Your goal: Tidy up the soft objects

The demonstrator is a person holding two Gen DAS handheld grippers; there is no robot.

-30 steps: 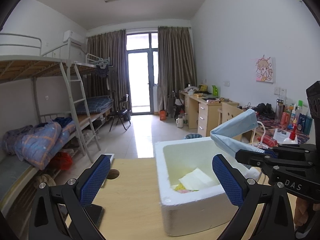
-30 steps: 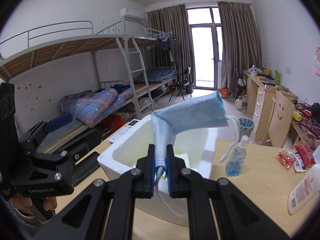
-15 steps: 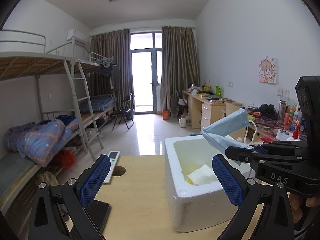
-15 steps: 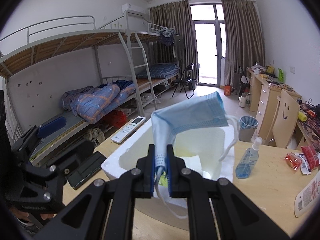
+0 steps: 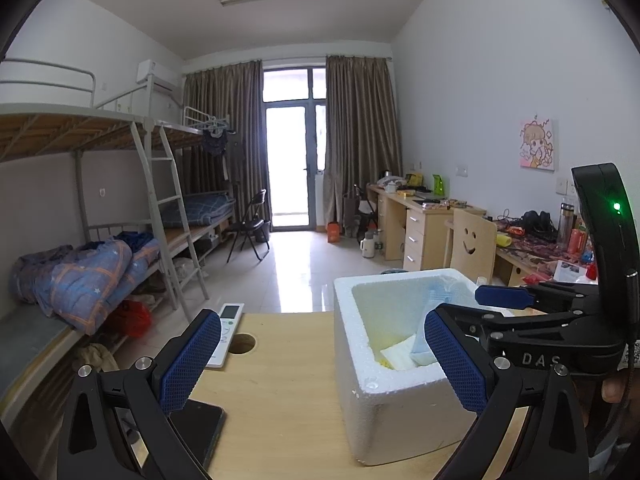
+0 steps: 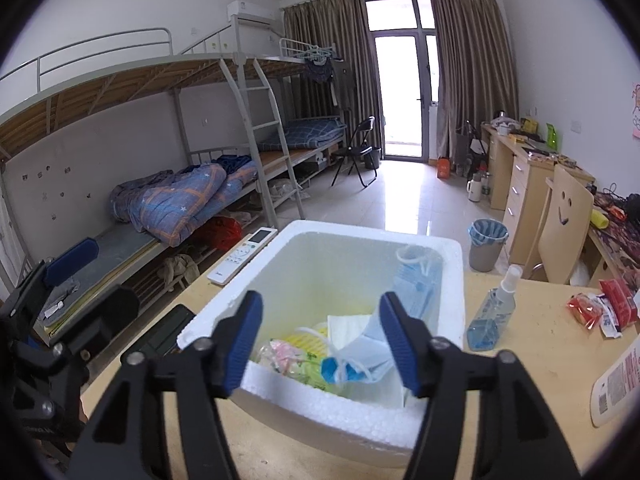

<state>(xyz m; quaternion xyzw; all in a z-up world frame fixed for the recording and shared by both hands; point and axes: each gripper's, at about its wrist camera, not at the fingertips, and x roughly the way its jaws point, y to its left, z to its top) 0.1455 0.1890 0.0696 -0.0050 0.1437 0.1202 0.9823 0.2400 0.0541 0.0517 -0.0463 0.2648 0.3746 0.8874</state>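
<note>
A white foam box (image 6: pixel 452 264) (image 5: pixel 348 320) stands on the wooden table. A blue face mask (image 6: pixel 416 284) lies inside it against the right wall, on top of white and yellow soft packets (image 6: pixel 304 344). My right gripper (image 6: pixel 320 340) is open and empty just above the box's near rim. In the left wrist view the right gripper's fingers (image 5: pixel 504 296) reach over the box. My left gripper (image 5: pixel 320 364) is open and empty, to the left of the box above the table.
A white remote (image 6: pixel 242 256) and a dark phone (image 5: pixel 200 432) lie left of the box. A blue spray bottle (image 6: pixel 492 312), red snack packets (image 6: pixel 600 304) and a white bottle (image 6: pixel 616 384) lie right of it. The table has a cable hole (image 5: pixel 242 344).
My right gripper has opened and let the blue mask drop into the foam box. The left gripper has drawn back a little from the box.
</note>
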